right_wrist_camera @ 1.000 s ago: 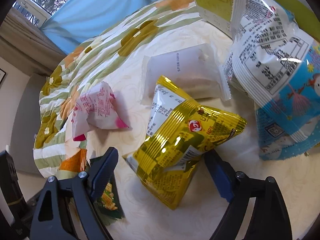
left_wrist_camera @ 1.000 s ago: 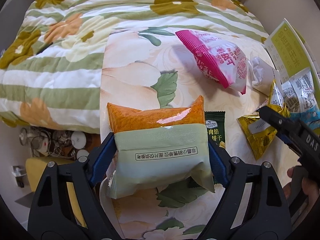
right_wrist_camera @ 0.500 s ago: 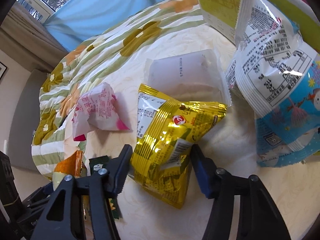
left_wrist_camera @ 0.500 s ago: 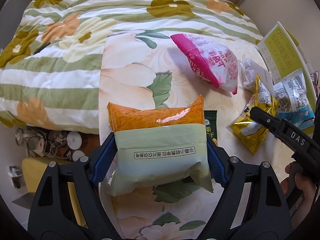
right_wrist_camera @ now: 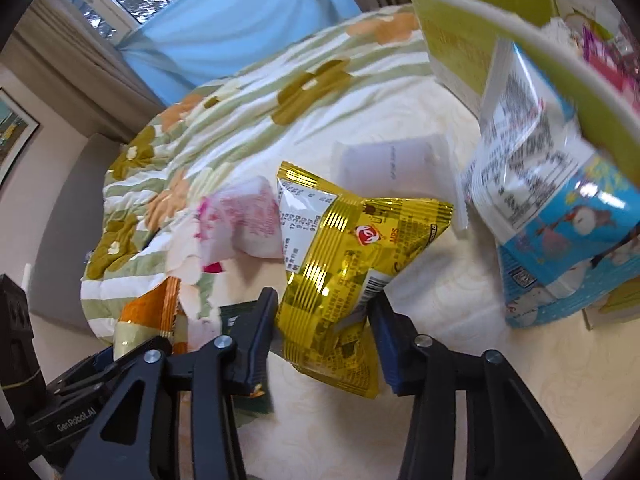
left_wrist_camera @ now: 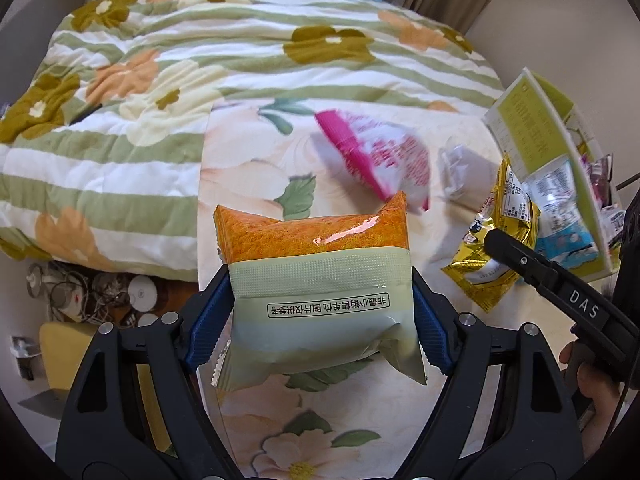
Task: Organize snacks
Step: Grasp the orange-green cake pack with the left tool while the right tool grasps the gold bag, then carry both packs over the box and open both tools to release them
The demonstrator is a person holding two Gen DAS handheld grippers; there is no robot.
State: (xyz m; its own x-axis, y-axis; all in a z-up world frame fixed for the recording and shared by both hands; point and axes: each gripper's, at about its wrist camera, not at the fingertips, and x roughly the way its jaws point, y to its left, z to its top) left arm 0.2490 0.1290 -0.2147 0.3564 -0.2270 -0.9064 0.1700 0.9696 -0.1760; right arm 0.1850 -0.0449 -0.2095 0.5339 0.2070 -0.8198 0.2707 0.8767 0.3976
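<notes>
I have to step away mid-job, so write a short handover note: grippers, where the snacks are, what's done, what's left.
Left gripper: shut on the orange-and-green packet, held above the table.
Right gripper: jaws closing on the yellow foil bag, pads pressing it.
On the table: pink packet, white packet, dark green packet.
Green box: blue-and-white bag leans at it.
Left: stow both held packs, then the loose ones.

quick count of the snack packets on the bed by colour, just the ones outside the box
Orange and green plastic packet: 1
Gold foil packet: 1
Pink and white packet: 1
Plain white packet: 1
Dark green packet: 1
Blue and white packets: number unclear
Total: at least 6
</notes>
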